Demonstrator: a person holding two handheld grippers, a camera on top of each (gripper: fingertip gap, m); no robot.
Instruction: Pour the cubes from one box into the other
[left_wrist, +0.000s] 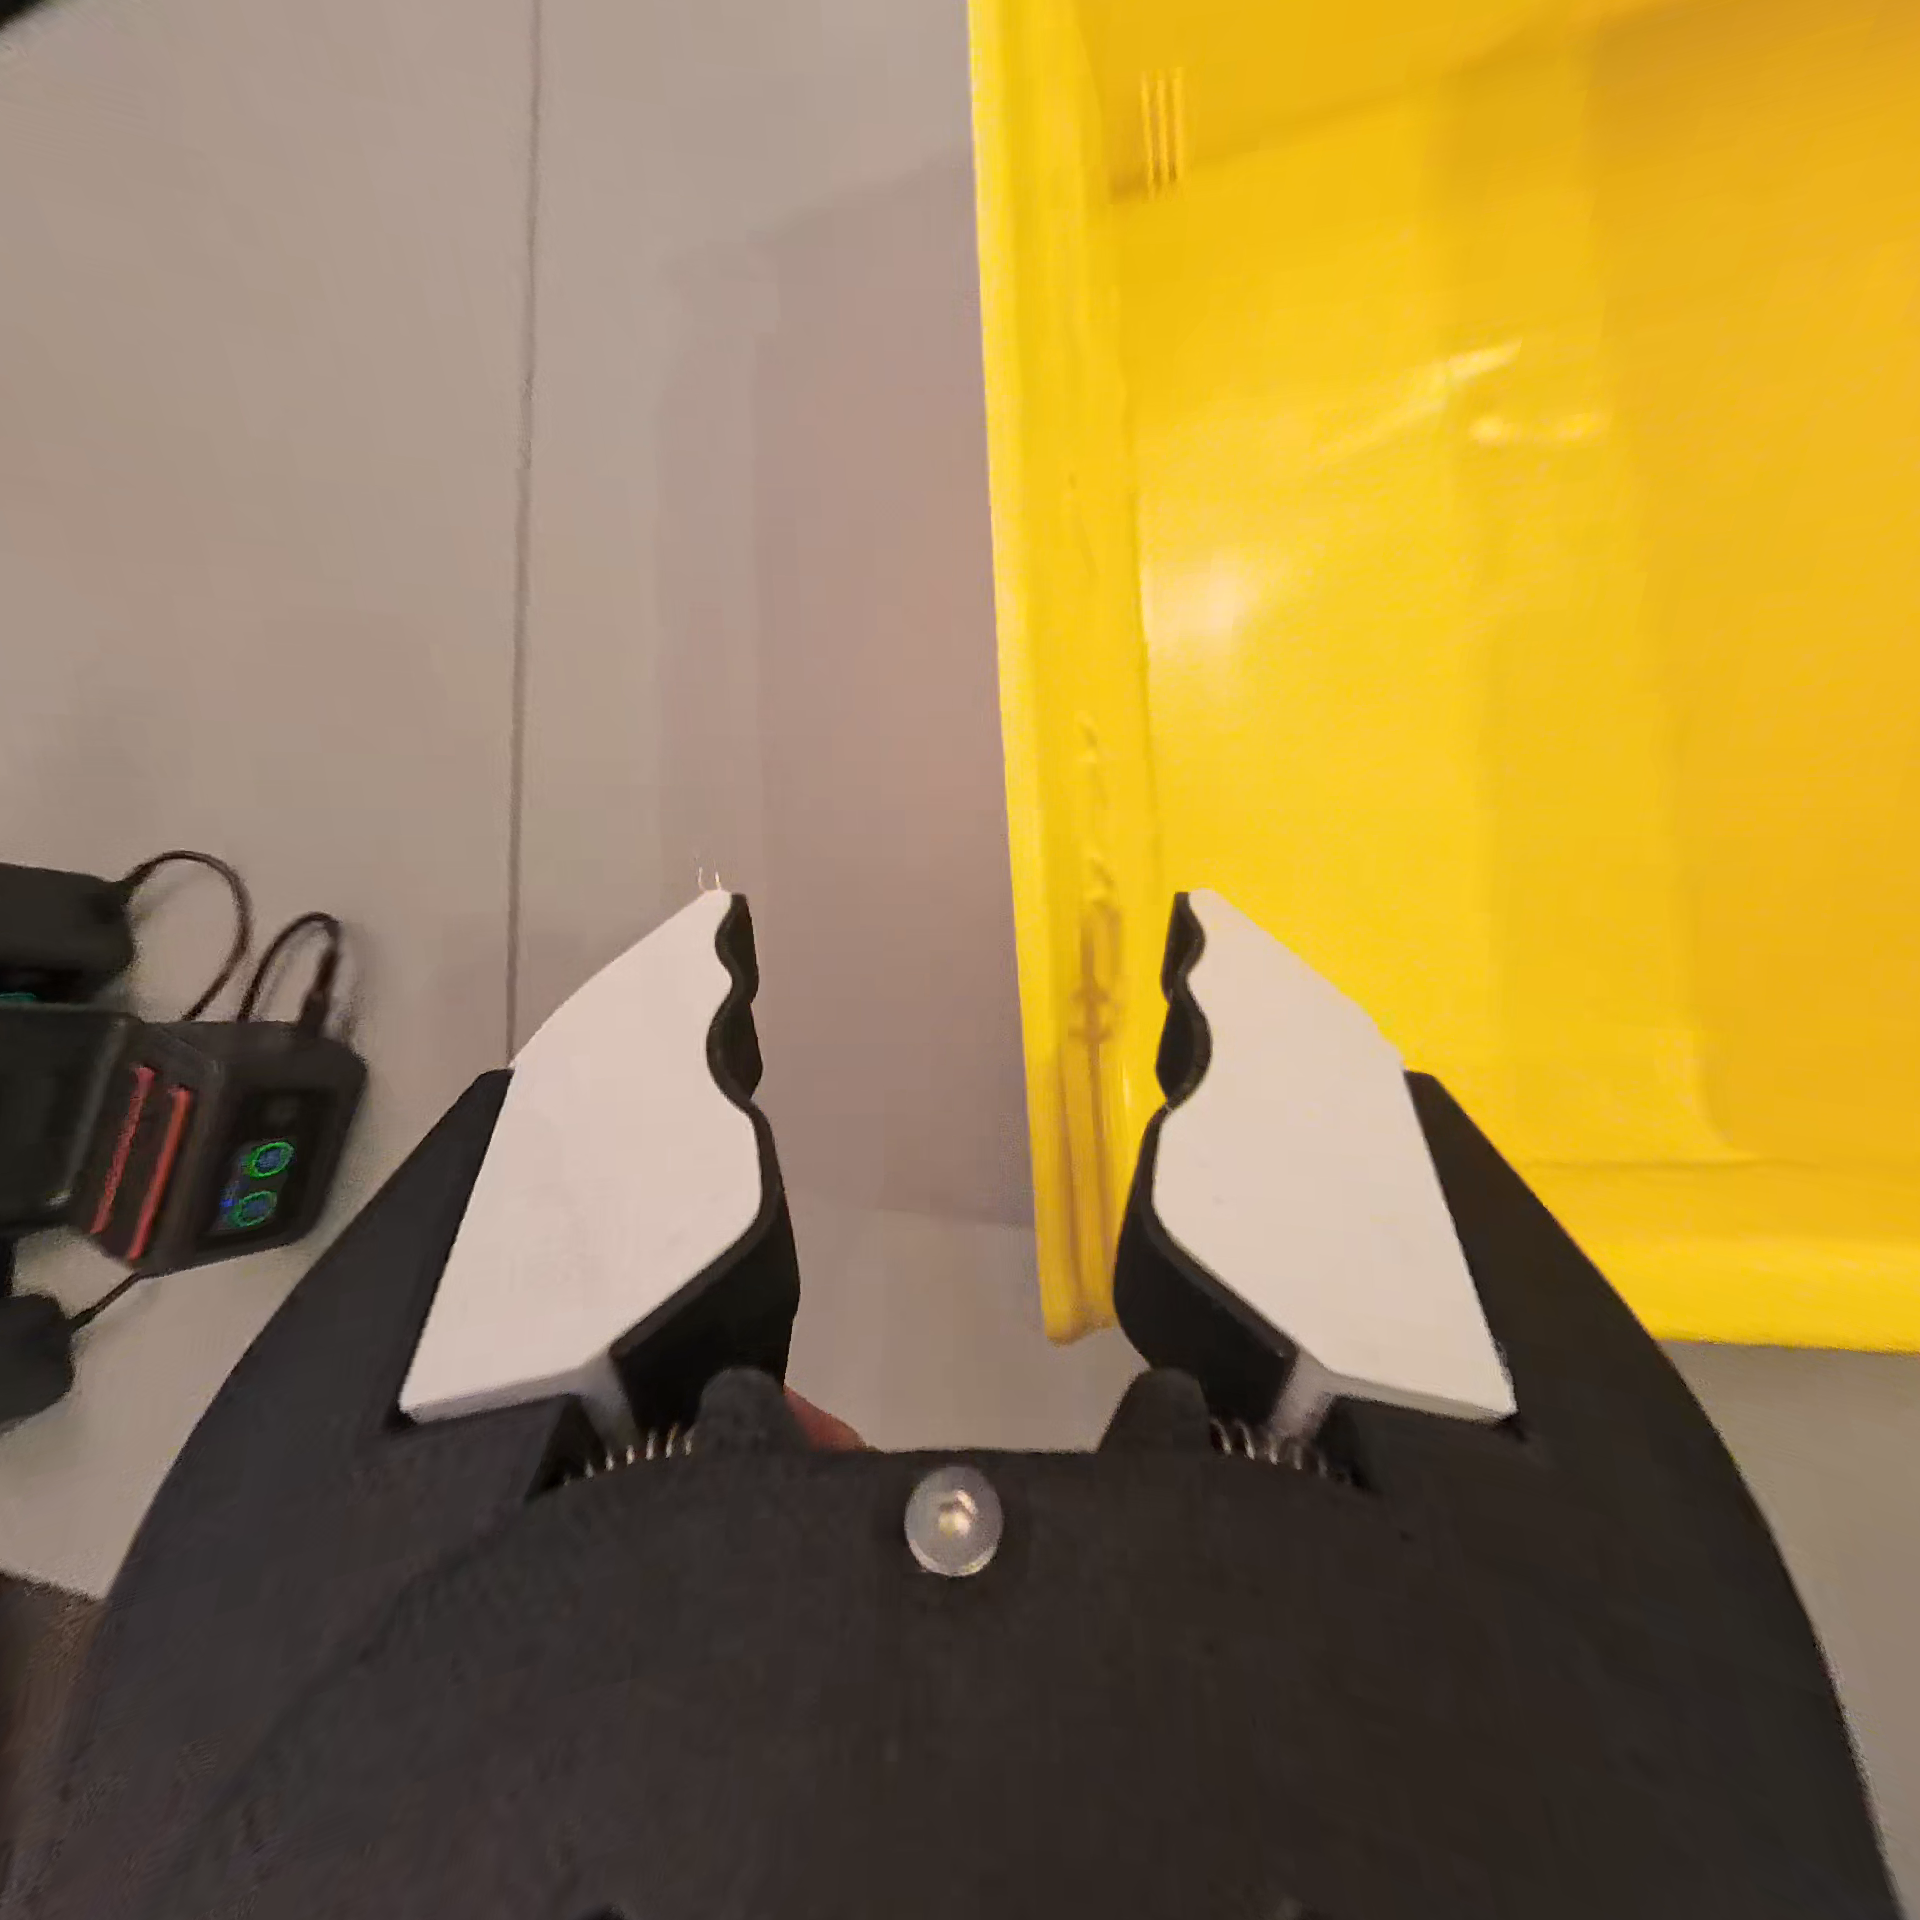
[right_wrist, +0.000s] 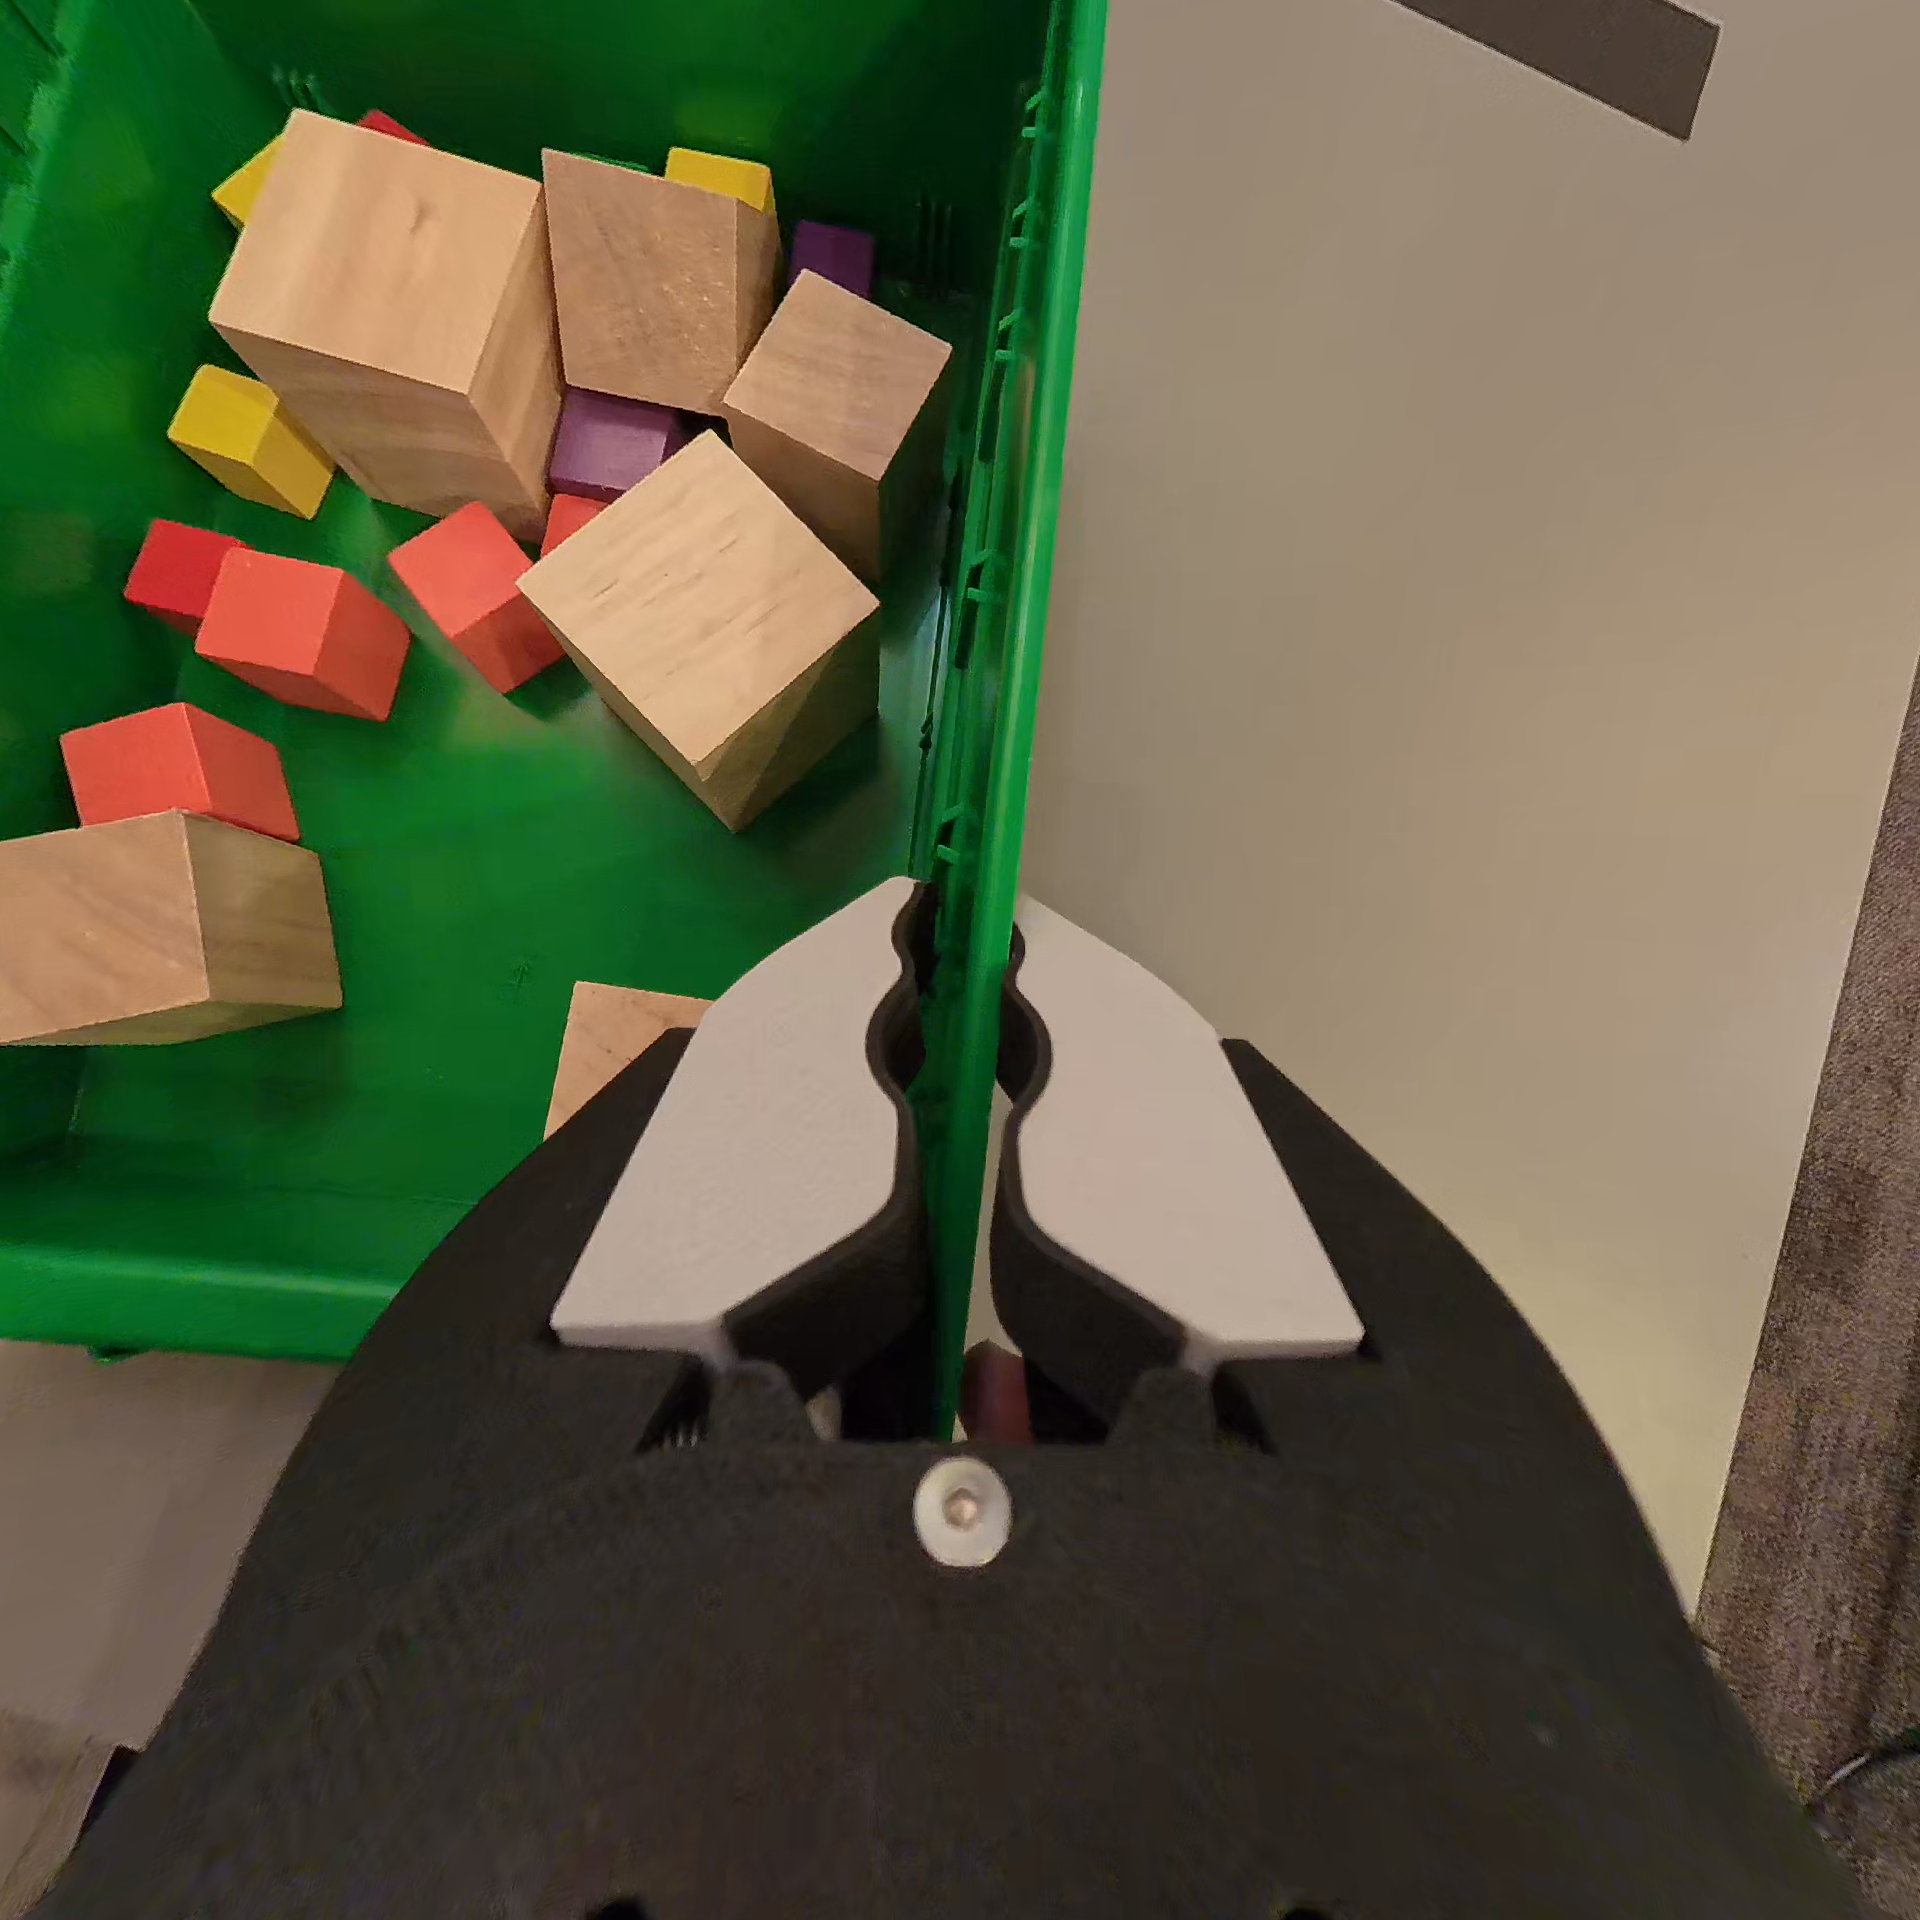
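In the left wrist view an empty yellow box (left_wrist: 1507, 675) fills the right side. My left gripper (left_wrist: 961, 914) is open, its jaws astride the box's left wall (left_wrist: 1060, 727) without touching it. In the right wrist view a green box (right_wrist: 468, 862) holds several wooden cubes (right_wrist: 717, 613) and smaller red (right_wrist: 301, 629), yellow (right_wrist: 244, 436) and purple (right_wrist: 608, 442) cubes. My right gripper (right_wrist: 966, 914) is shut on the green box's right wall (right_wrist: 1029, 468), one finger inside and one outside.
Both boxes rest on a pale grey table (left_wrist: 312, 520). Black devices with cables and small lit displays (left_wrist: 208, 1143) lie at the left. A dark strip (right_wrist: 1579, 52) lies on the table at the far right, and grey carpet (right_wrist: 1839, 1351) shows beyond the table's right edge.
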